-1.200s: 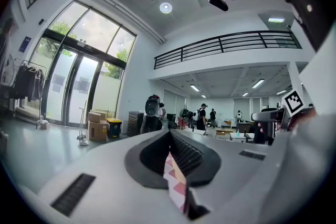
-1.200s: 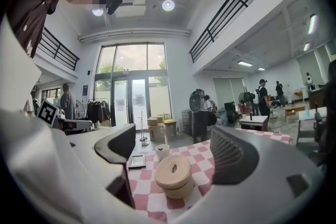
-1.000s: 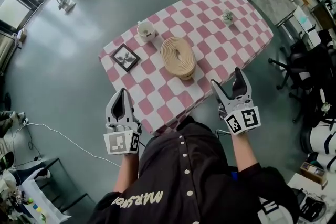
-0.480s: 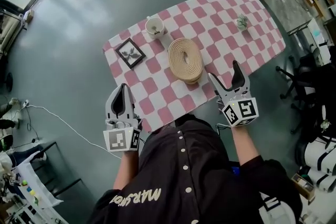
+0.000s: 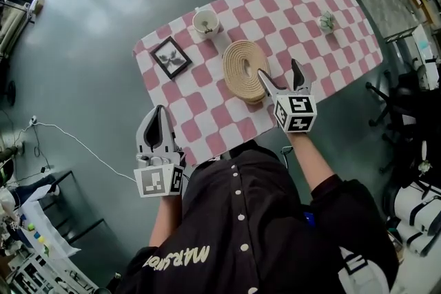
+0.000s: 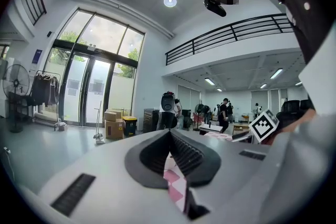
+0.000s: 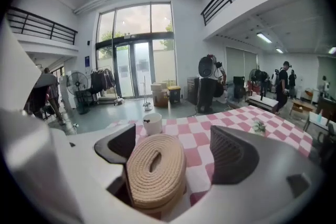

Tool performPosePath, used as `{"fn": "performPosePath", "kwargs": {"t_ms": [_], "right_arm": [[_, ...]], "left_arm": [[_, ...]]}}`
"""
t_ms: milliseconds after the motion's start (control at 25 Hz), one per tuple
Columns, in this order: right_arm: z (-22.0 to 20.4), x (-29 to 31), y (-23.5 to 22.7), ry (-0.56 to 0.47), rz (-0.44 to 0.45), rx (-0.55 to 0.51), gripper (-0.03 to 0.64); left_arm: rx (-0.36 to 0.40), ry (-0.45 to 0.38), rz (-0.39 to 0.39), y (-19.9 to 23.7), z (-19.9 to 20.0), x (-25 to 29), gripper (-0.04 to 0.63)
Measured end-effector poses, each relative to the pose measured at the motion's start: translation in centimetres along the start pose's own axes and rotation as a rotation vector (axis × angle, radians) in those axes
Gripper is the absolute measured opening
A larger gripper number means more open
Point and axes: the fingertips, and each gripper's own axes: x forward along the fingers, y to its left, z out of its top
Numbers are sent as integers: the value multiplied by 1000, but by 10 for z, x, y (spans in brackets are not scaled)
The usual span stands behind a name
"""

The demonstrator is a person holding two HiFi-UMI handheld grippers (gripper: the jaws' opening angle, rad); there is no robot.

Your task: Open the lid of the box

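The box is a round woven rope basket with a flat lid that has a slot at its middle; it stands near the front edge of the pink-checked table. My right gripper is open just right of the box, its left fingertip over the box's rim. In the right gripper view the box fills the space between the jaws of the right gripper, nearer the left jaw. My left gripper hangs shut off the table's front left corner. In its own view the left gripper holds nothing.
A white cup, a framed picture and a small potted plant stand farther back on the table. The cup lies straight beyond the box. Office chairs crowd the right side; cables run over the grey floor.
My right gripper has moved forward and left from the table's front edge up to the box, still open. The left gripper has stayed where it was.
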Motion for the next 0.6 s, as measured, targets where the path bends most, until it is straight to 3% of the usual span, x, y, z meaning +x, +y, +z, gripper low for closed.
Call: {"fn": "performPosePath", "kwargs": {"t_ms": [600], "right_arm": [[-88, 81, -7, 364, -127, -68, 416]], "left_arm": [[-2, 37, 50, 5, -11, 10, 6]]}}
